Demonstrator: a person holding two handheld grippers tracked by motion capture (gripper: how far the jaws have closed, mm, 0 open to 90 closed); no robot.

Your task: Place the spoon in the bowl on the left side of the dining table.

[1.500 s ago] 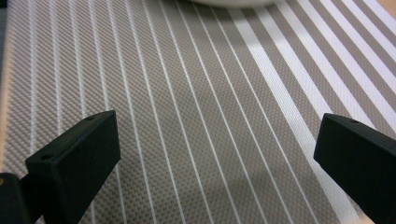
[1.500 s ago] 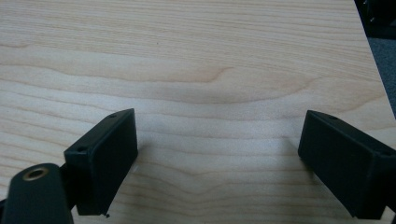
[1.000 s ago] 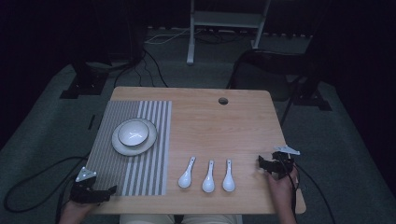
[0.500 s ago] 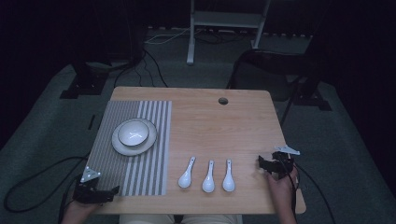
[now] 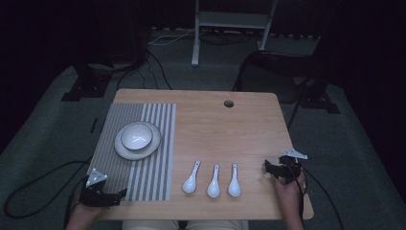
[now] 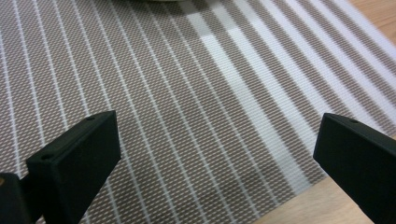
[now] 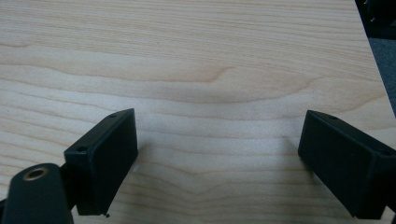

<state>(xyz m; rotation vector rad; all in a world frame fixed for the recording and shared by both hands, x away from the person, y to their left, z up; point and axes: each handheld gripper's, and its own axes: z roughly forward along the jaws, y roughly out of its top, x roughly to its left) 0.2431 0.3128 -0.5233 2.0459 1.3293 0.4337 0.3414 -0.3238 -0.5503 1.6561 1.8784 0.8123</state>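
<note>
A white bowl sits on a white plate on the grey striped placemat at the table's left. Three white spoons lie side by side near the front edge, bowls toward me. My left gripper rests at the placemat's front left corner, pointing right. In the left gripper view, my left gripper is open wide over the striped mat with nothing between the jaws. My right gripper lies at the front right, right of the spoons. In its own view, my right gripper stands open over bare wood.
The wooden table has a round cable hole near its far edge. Cables trail from both grippers onto the dark floor. A white stand and dark equipment legs stand beyond the table.
The left gripper has crept slightly to the right along the placemat's front corner. The right gripper has stayed where it was.
</note>
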